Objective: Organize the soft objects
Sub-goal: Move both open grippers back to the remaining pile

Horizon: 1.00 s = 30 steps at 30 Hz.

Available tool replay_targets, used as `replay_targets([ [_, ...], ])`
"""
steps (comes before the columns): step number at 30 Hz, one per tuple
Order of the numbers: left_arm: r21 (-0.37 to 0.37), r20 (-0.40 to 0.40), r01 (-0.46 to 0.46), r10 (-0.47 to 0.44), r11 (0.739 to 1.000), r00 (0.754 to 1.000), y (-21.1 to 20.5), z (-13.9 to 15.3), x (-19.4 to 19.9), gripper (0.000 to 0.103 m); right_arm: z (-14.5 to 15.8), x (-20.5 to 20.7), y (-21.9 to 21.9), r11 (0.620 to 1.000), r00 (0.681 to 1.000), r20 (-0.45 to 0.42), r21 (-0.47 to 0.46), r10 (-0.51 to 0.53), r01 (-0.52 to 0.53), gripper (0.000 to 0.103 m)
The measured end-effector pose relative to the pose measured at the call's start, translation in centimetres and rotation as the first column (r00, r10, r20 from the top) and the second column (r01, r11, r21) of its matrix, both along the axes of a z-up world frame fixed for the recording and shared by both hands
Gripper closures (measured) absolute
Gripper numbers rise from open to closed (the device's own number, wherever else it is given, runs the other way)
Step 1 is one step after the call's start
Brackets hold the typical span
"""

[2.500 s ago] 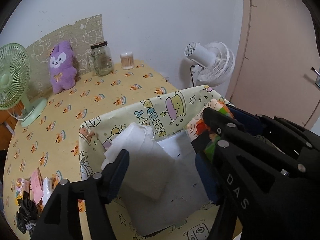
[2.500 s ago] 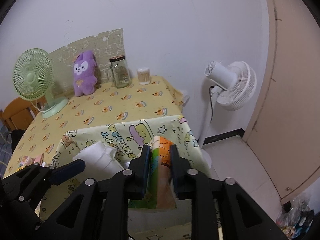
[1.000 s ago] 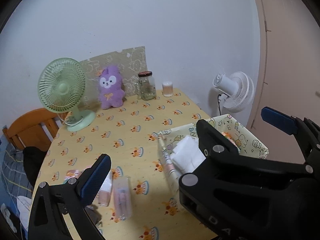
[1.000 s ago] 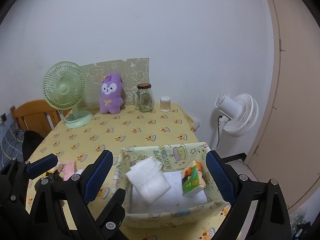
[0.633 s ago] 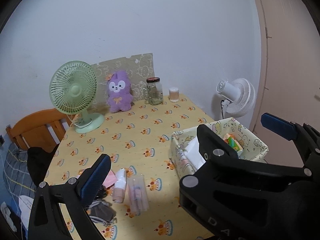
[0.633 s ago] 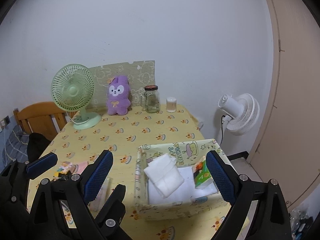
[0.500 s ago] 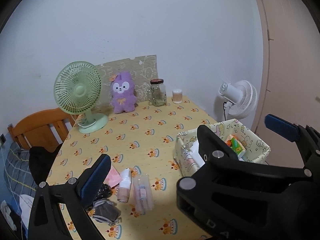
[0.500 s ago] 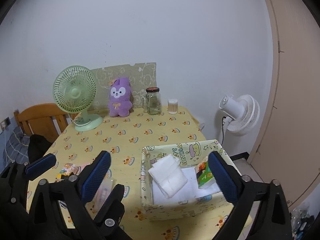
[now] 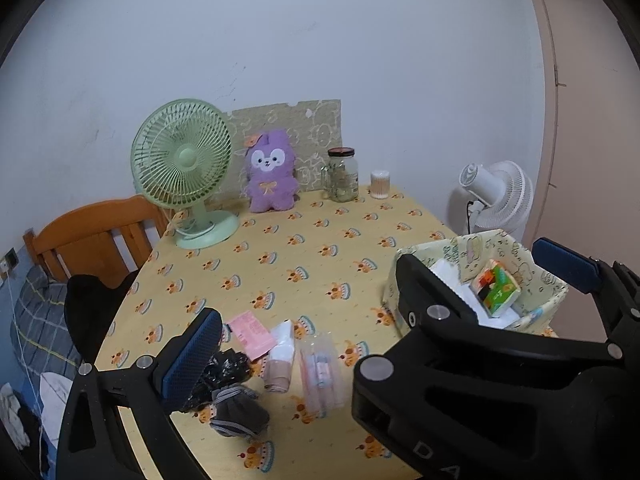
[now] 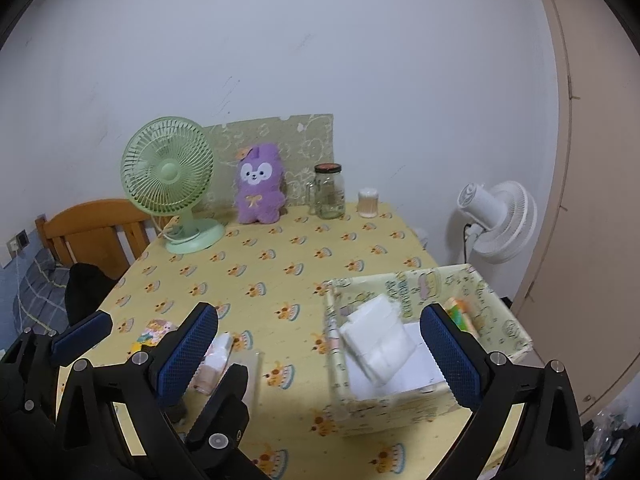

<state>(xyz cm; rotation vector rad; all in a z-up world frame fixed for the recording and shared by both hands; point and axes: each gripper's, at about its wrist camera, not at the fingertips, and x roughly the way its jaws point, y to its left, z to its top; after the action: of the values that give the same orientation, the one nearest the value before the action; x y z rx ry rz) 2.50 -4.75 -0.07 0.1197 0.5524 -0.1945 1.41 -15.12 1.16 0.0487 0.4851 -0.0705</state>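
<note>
While both claws are held above the near edge of the bench [image 10: 304, 256], its whole top is seen: a yellow cloth printed with small orange cakes, set against a pale wall. Along the far edge a green desk fan [image 10: 168, 184], a purple plush rabbit [image 10: 258, 190], a glass jar [image 10: 329, 192] and a small tub of cotton swabs [image 10: 368, 203] are lined up, with a patterned green board [image 10: 304, 140] propped behind the rabbit. An orange wooden chair back [image 9: 92, 236] is seen at the bench's left end, and a white standing fan [image 10: 496, 220] on the floor beyond its right end, beside a pinkish door [image 10: 592, 200].

The right claw [image 10: 316, 356] is spread to its widest and nothing is held between its blue pads; the left claw [image 9: 372, 312] is likewise wide open and empty.

A fabric storage box [image 10: 416, 412] with cartoon print is placed on the near right part of the bench. Inside it a white folded pack of tissue [image 10: 378, 338] is leaned at the left and a green and orange tissue packet [image 9: 496, 288] is stood at the right. On the near left of the cloth the remaining soft things are left loose: a pink packet [image 9: 250, 332], a small rolled cloth [image 9: 280, 356], a clear wrapped packet [image 9: 320, 368], a crumpled black bag [image 9: 224, 372] and a grey gathered pouch [image 9: 236, 412], all lying close together
</note>
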Motion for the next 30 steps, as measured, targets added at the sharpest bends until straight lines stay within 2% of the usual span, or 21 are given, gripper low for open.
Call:
replay_targets([
  [14,0.013,-0.038,-0.049,0.049,0.999,0.998,2.8,-3.3,1.2,0.001,-3.5,2.0,3.0,0.998,0.998,-0.033,0.018,0.061,-0.06,0.001],
  [30,-0.025,-0.073,-0.123,0.12,0.992,0.99,6.2,-7.7,2.0,0.004,-7.7,3.7,6.3,0.992,0.989,-0.073,0.005,0.129,-0.129,0.001],
])
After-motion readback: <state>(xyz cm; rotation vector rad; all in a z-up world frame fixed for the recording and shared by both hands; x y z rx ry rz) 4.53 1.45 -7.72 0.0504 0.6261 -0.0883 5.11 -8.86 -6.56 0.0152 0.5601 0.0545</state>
